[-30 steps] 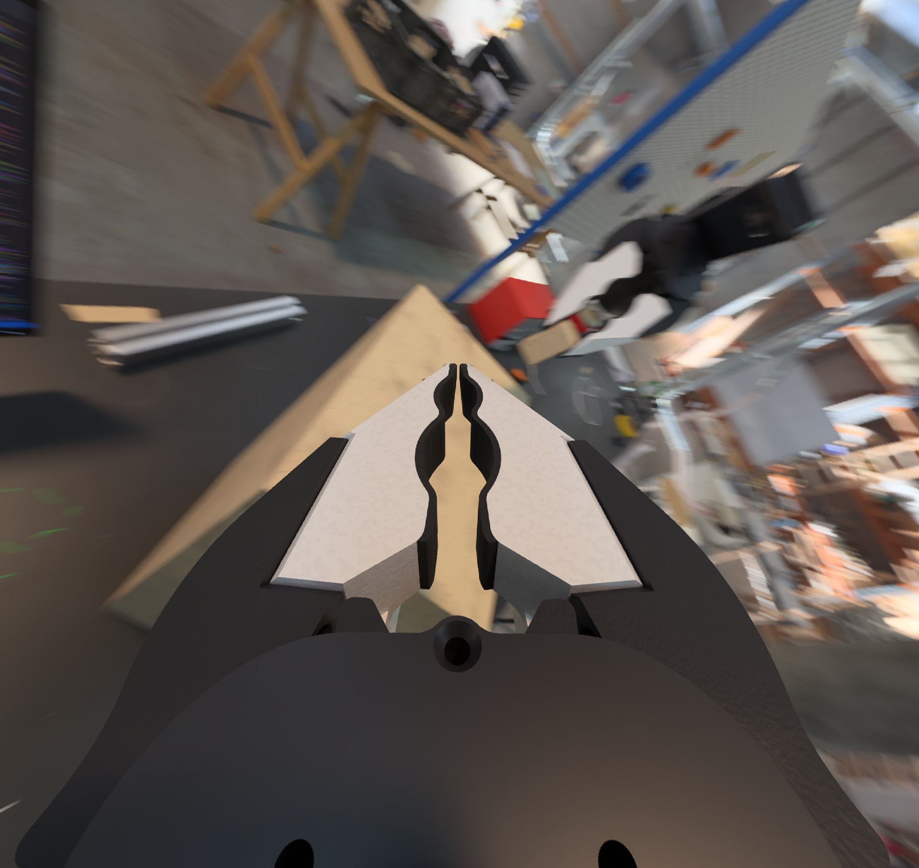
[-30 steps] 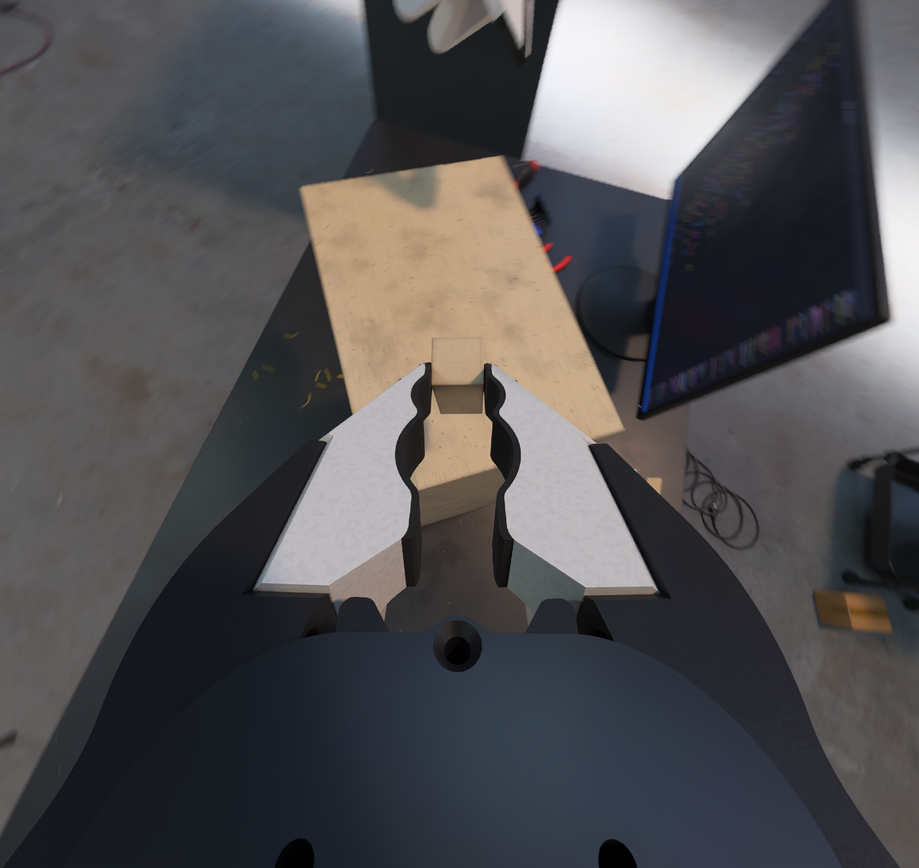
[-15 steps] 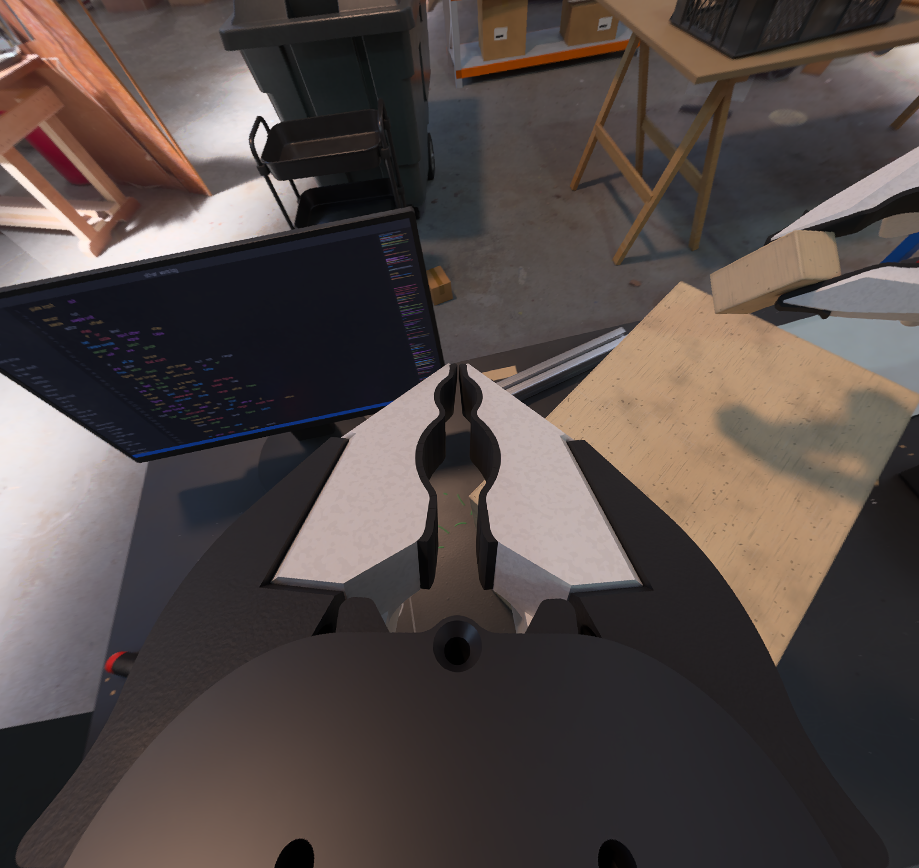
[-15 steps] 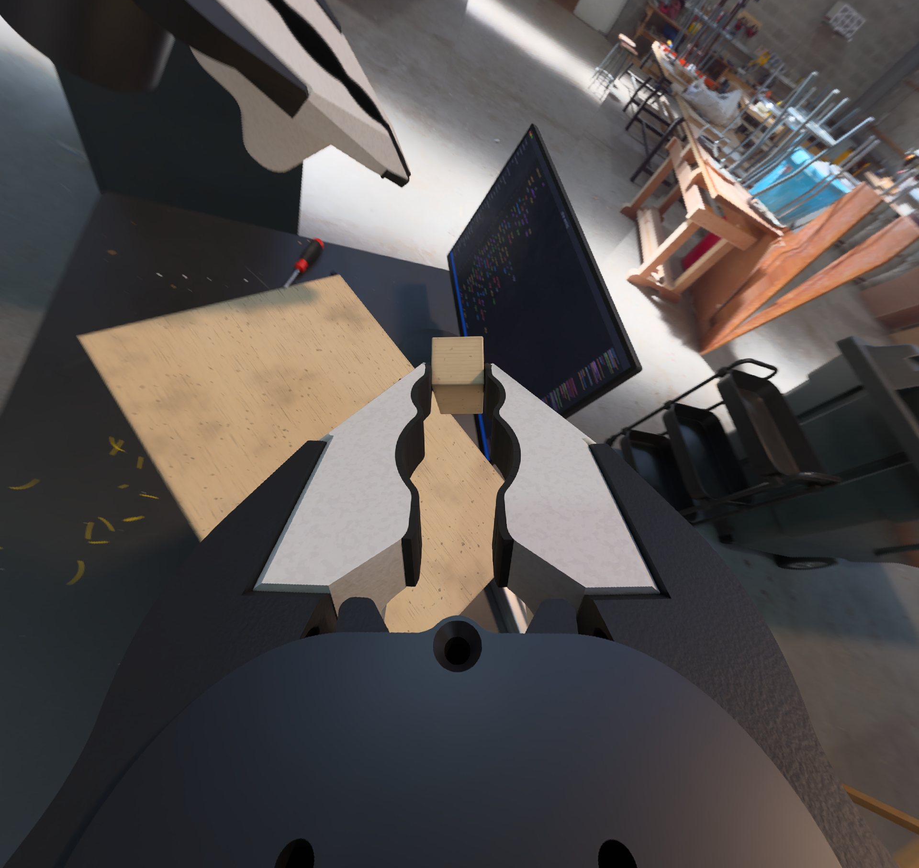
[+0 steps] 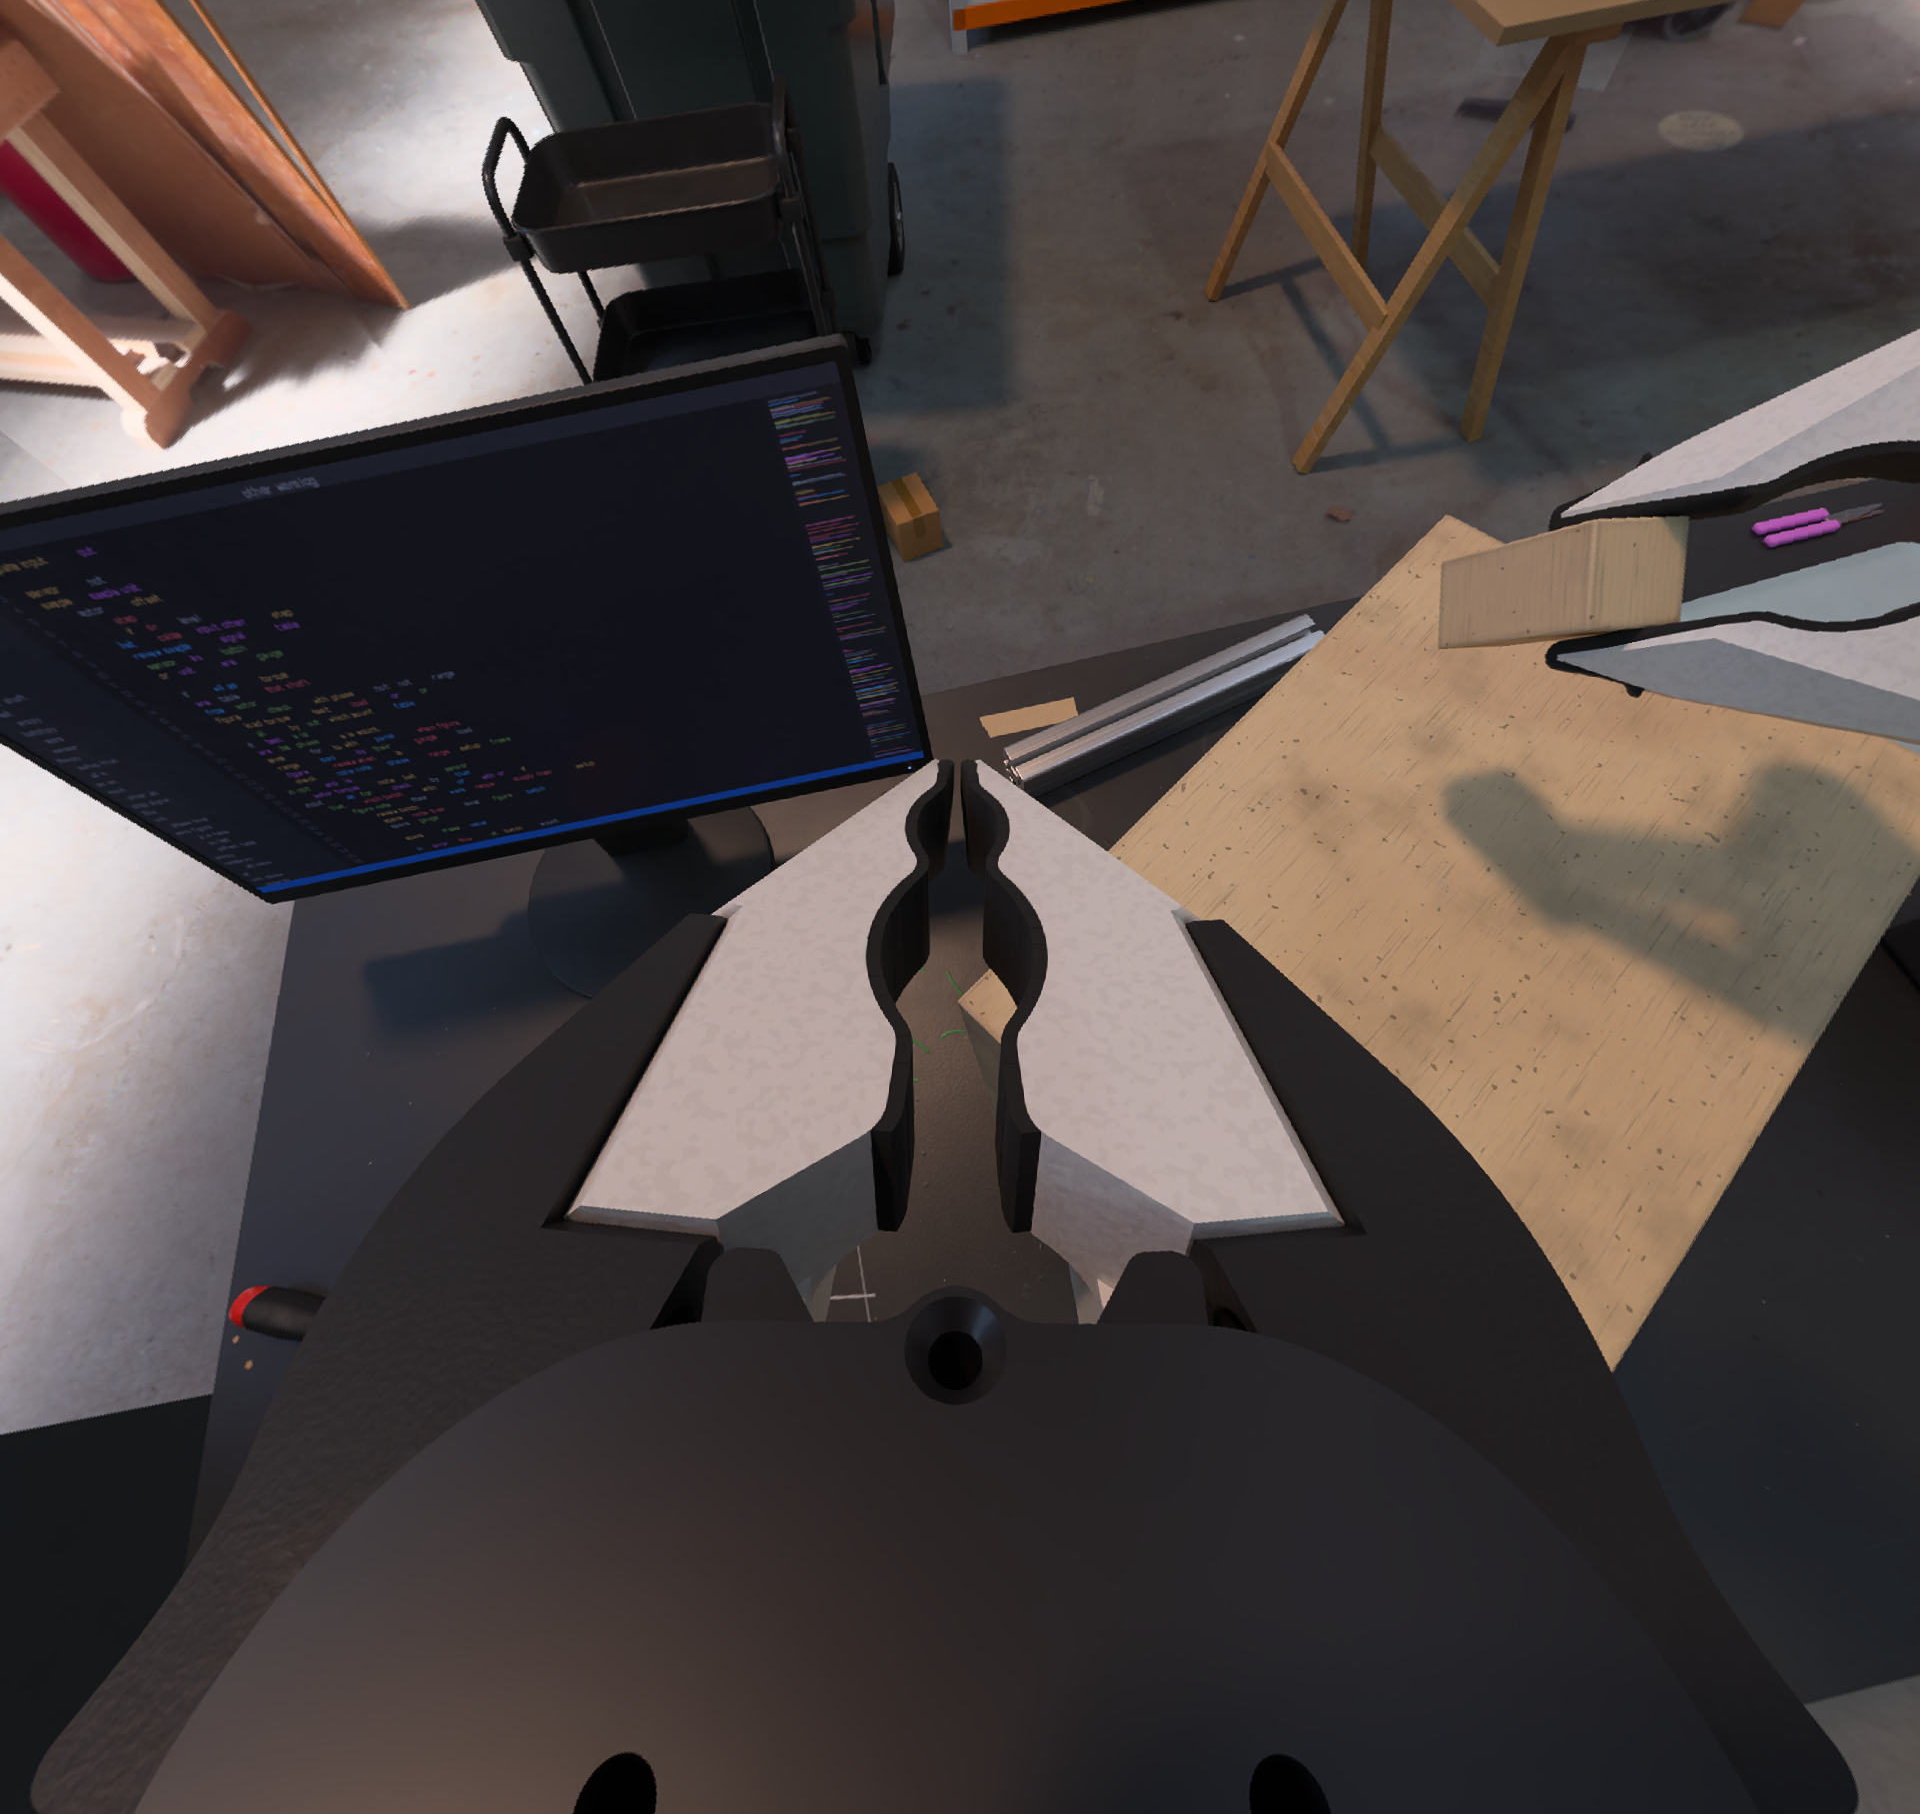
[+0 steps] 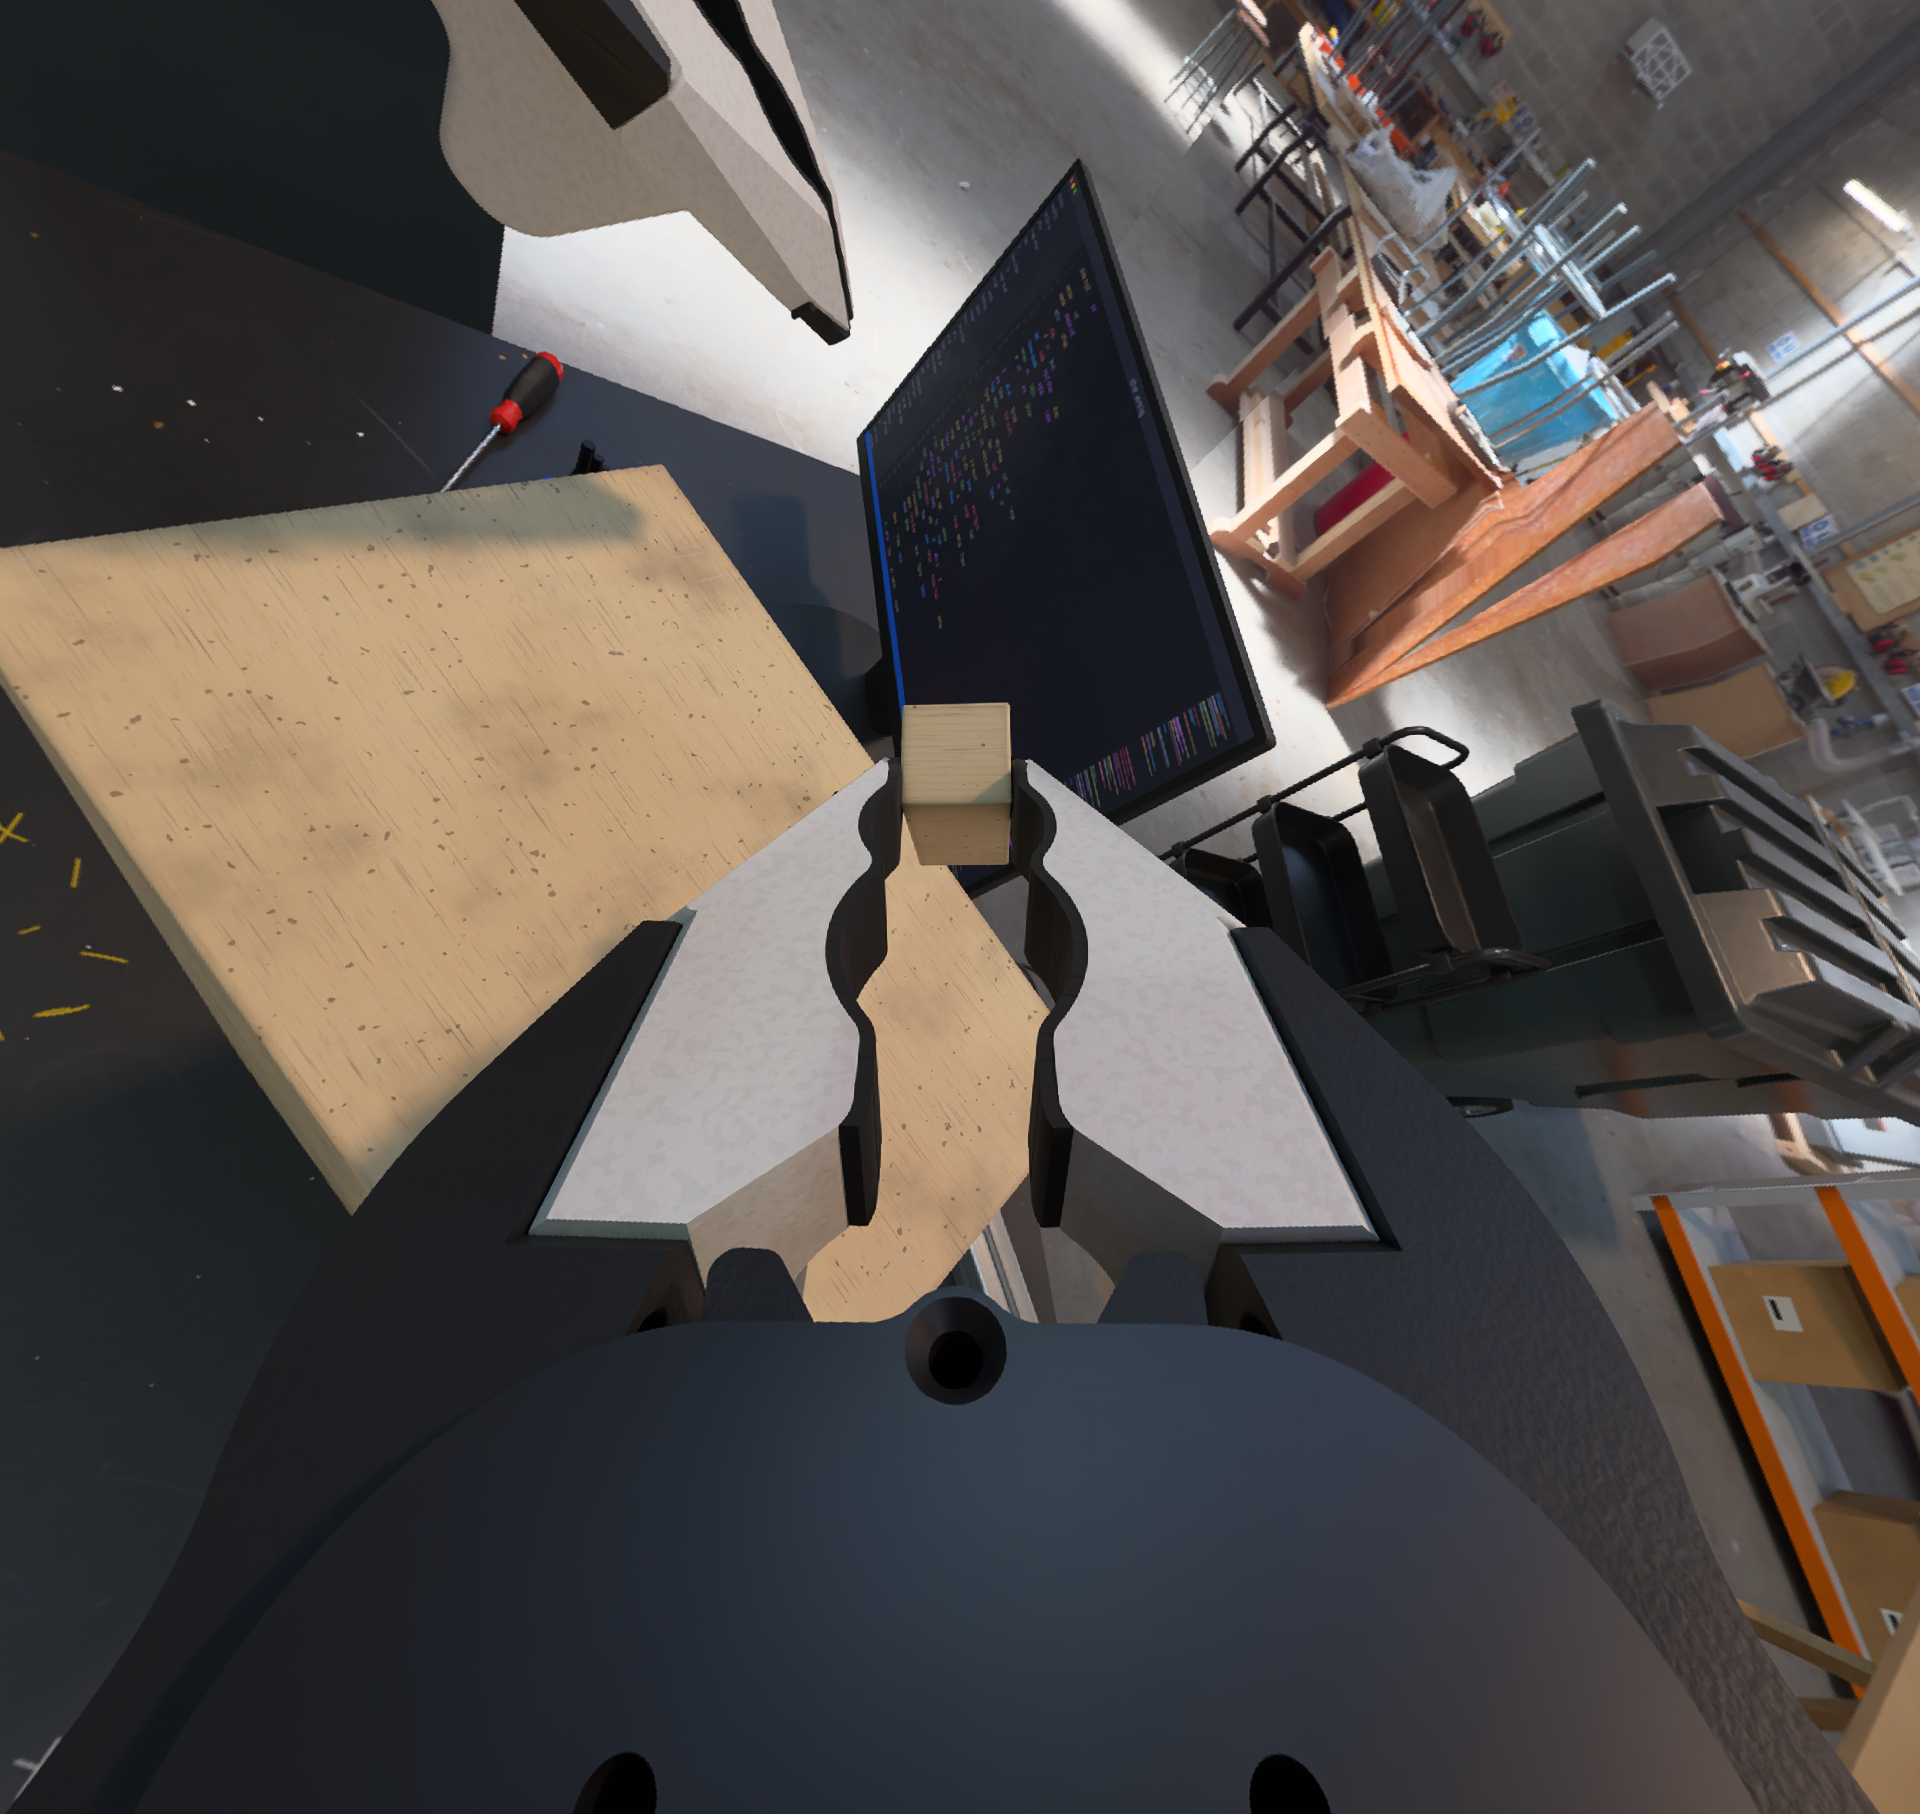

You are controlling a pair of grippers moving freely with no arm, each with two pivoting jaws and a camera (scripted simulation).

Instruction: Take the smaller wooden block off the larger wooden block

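My right gripper (image 6: 956, 788) is shut on the smaller wooden block (image 6: 956, 777), a pale cube, and holds it in the air above the larger wooden block (image 6: 416, 756). The larger block is a wide flat slab lying on the dark table. In the left wrist view the small block (image 5: 1558, 585) hangs between the right gripper's fingers (image 5: 1766, 663) above the slab (image 5: 1507, 933). My left gripper (image 5: 956, 777) is shut and empty, over the table by the slab's corner. It shows at the top left of the right wrist view (image 6: 665, 102).
A dark monitor (image 5: 447, 642) stands on the table beside the slab. Aluminium bars (image 5: 1153, 704) lie at the slab's far edge. A red-handled screwdriver (image 6: 509, 403) lies on the table. A trestle table (image 5: 1455, 154), a grey bin (image 5: 675, 50) and a cart stand on the floor beyond.
The right gripper has lifted the small block off the slab and raised it. The left gripper has swung round toward the monitor and come closer to the right gripper, staying shut.
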